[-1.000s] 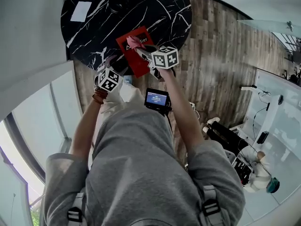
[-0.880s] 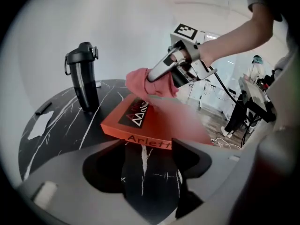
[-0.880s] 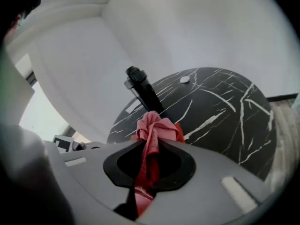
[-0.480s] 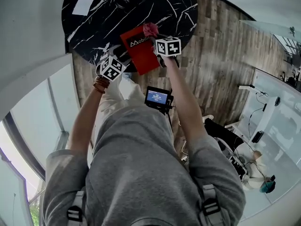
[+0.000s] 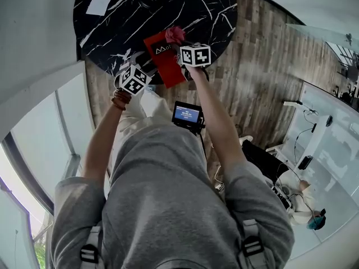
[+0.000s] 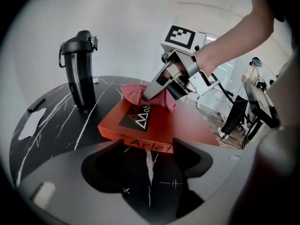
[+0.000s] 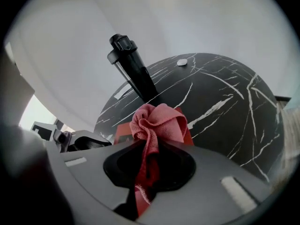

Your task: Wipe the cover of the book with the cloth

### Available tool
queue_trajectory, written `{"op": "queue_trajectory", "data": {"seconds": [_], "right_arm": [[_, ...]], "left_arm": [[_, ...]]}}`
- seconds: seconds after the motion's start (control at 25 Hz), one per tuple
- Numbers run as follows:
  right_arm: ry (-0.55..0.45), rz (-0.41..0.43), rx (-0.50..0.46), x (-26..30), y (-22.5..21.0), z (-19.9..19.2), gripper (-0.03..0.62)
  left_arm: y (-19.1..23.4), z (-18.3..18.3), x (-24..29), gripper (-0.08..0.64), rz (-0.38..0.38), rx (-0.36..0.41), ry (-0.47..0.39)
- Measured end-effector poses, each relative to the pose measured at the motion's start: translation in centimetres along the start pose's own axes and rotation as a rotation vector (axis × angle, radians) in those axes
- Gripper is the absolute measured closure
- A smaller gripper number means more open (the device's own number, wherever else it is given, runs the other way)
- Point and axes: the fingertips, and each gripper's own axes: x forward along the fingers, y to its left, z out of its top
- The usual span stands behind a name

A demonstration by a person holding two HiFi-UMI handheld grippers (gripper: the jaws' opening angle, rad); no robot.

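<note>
A red book (image 5: 162, 63) lies near the front edge of the round black marble table (image 5: 196, 4). My right gripper (image 5: 177, 41) is shut on a bunched pink cloth (image 5: 175, 34) and presses it onto the far end of the cover. In the left gripper view the cloth (image 6: 132, 92) sits just beyond the book's logo (image 6: 140, 118), held by the right gripper (image 6: 152, 92). In the right gripper view the cloth (image 7: 157, 121) bulges out of the jaws (image 7: 150, 168). My left gripper (image 6: 150, 149) is open and holds nothing, just short of the book's near edge; its jaws have just been opening slightly.
A tall black bottle (image 6: 82, 69) stands on the table behind the book's left side. A white paper (image 5: 101, 1) lies at the table's far left, and a small white disc (image 7: 181, 62) further back. Wooden floor (image 5: 263, 66) surrounds the table. A person (image 6: 255, 69) stands far right.
My right gripper has carried the cloth from the middle of the cover to its far end and sunk lower. The left gripper has barely shifted.
</note>
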Motion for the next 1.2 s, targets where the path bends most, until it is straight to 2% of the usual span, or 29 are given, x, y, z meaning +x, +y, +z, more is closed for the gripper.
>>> {"op": "queue_trajectory", "data": {"seconds": [0.2,0.8,1.2], "right_arm": [[0.013,0.074,0.038,0.7,1.8,-0.6,0.534],[0.03,0.137,-0.003,2.3,6.6,-1.5,0.534],[0.061,0.159,-0.034,2.9,8.1,-2.2,0.535]], "left_arm": [[-0.1,0.0,-0.1,0.249,0.005,-0.004,0.001],[-0.1,0.1,-0.2,0.268,0.023,0.001,-0.006],[-0.4,0.0,-0.2,0.281,0.034,0.0,-0.001]]}}
